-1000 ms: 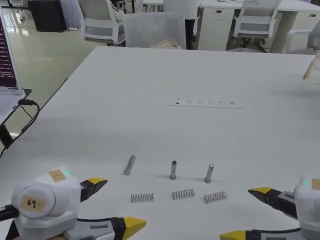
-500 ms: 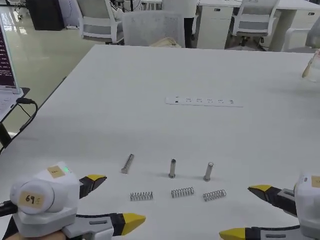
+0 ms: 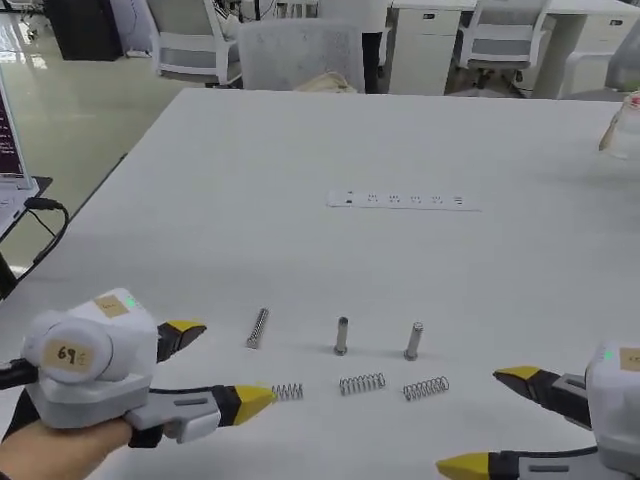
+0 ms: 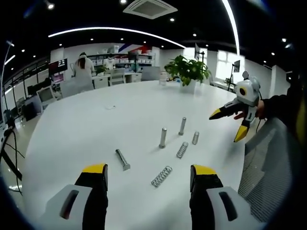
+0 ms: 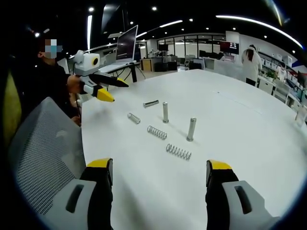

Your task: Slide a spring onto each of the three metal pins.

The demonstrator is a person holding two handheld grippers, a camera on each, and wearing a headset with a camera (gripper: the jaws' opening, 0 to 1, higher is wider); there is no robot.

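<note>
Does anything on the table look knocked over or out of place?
Yes. The leftmost pin lies on its side, while the middle pin and the right pin stand upright.

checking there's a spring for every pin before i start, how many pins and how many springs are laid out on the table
metal pins: 3
springs: 3
total: 6
</note>
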